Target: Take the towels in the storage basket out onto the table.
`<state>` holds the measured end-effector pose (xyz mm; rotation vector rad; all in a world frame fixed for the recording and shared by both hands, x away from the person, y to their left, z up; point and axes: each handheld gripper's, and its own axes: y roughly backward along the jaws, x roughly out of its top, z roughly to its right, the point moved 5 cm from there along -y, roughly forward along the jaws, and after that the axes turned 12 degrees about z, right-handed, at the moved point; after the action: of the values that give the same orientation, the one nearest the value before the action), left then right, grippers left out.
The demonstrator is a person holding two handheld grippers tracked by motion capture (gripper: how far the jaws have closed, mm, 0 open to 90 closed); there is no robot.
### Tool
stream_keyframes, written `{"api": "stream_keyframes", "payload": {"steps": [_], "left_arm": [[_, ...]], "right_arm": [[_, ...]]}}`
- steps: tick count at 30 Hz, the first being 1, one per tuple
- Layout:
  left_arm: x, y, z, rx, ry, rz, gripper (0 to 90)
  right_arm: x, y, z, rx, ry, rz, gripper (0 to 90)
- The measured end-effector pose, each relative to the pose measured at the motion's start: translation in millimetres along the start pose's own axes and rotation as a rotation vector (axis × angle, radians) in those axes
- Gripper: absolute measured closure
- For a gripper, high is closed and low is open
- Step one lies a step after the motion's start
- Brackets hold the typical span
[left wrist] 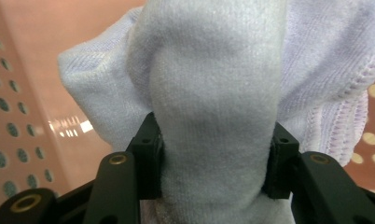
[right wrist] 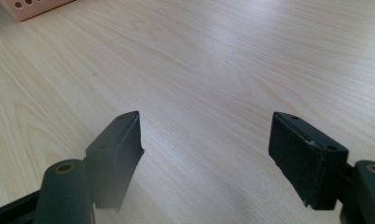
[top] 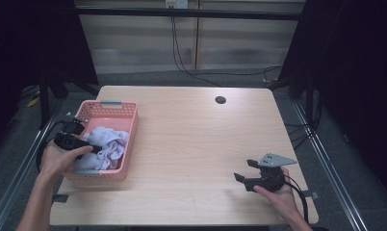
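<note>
Two black jaws of the left tool [left wrist: 213,163] press from both sides on a thick fold of pale cloth [left wrist: 213,84]; the tool is clamped on the cloth. From above, the cloth lies inside the pink basket [top: 129,120] at the left side of the table [top: 191,134], and the left tool reaches into it from the basket's left edge. At the front right, the right tool [right wrist: 206,140] rests low over bare wood with jaws wide apart, holding nothing.
</note>
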<state>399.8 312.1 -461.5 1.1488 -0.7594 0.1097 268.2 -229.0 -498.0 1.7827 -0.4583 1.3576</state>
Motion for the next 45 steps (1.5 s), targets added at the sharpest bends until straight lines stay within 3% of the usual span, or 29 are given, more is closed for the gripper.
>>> {"api": "stream_keyframes", "payload": {"steps": [9,15,20,25,28,31,39,45], "left_arm": [[10.0,19.9,-4.9,-0.012,0.043,0.098,50.8],[9.0,22.5,-6.0,-0.033,0.037,0.106,50.6],[13.4,27.7,-5.0,-0.053,0.07,0.158,50.5],[22.0,35.6,-3.2,-0.043,0.052,0.166,50.6],[27.0,40.0,-0.6,-0.026,0.052,0.21,50.5],[29.3,42.7,2.4,-0.054,0.044,0.213,50.5],[36.2,50.8,10.3,-0.05,0.06,0.248,50.1],[43.6,57.6,23.7,-0.084,0.035,0.268,50.0]], "right_arm": [[0.2,0.3,0.1,0.001,0.001,0.002,25.4],[0.2,0.3,0.3,0.002,0.0,0.002,25.4],[0.2,0.1,0.0,0.003,-0.002,0.002,25.4],[0.7,0.5,0.9,-0.004,-0.001,0.004,25.4],[0.7,0.9,0.9,-0.004,-0.001,0.005,25.3],[0.5,0.9,1.5,-0.001,-0.003,0.005,25.2],[0.4,0.9,1.7,0.002,-0.007,0.004,25.0],[0.5,0.4,1.7,0.002,-0.007,0.004,25.0]]}}
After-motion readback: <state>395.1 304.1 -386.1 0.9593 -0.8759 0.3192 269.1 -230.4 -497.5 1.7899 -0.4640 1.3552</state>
